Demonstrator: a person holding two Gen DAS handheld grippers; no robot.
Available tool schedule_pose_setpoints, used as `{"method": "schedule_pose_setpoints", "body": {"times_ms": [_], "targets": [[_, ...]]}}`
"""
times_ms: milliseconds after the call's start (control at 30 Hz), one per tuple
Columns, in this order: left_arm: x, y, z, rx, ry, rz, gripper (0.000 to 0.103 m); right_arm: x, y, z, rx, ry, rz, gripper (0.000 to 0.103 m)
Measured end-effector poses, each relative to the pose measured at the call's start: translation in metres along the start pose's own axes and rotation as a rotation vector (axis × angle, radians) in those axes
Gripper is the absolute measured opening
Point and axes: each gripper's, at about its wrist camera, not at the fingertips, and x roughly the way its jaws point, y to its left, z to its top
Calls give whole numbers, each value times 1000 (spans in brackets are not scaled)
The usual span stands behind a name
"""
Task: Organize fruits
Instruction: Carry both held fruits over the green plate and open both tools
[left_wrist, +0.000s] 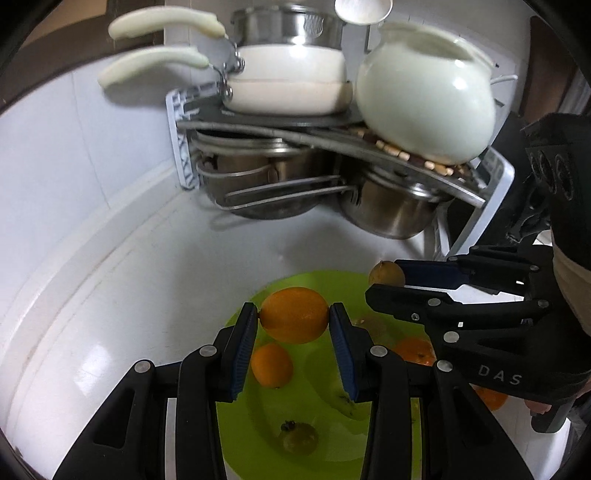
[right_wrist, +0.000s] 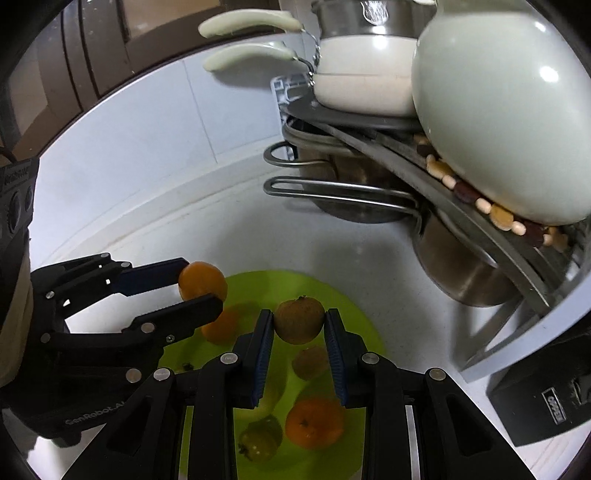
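Note:
My left gripper (left_wrist: 293, 315) is shut on an orange (left_wrist: 294, 315) and holds it above a lime green plate (left_wrist: 332, 435). It also shows in the right wrist view (right_wrist: 201, 280) at the left. My right gripper (right_wrist: 299, 321) is shut on a brownish-green round fruit (right_wrist: 299, 320) above the same plate (right_wrist: 354, 325); it shows in the left wrist view (left_wrist: 384, 282) at the right, with the fruit (left_wrist: 386, 275) between its fingers. On the plate lie a small orange (left_wrist: 271, 365), another orange (right_wrist: 314, 421), and green-brown fruits (left_wrist: 298, 437) (right_wrist: 260, 437).
A dish rack (left_wrist: 184, 147) stands behind on the white counter (left_wrist: 110, 295), with steel pots (left_wrist: 388, 214), white pans with cream handles (left_wrist: 288, 79) and a pale round kettle (left_wrist: 424, 99). A black box (right_wrist: 546, 398) sits at the right. One more orange (left_wrist: 491, 398) lies beside the plate.

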Motion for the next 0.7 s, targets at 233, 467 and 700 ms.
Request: {"method": "schedule_pose_setpoints", "body": {"times_ms": [233,467,700], "targets": [[13,3,0,-8,27,-12,40,14,-2,2,-10,33,4,29],[2,3,-1,3,4,18,46,11,-1,2,-4,24,-6,31],[-22,3,-4,-15,-26,53,50,-8,0,-3,4,-3,-8,32]]}}
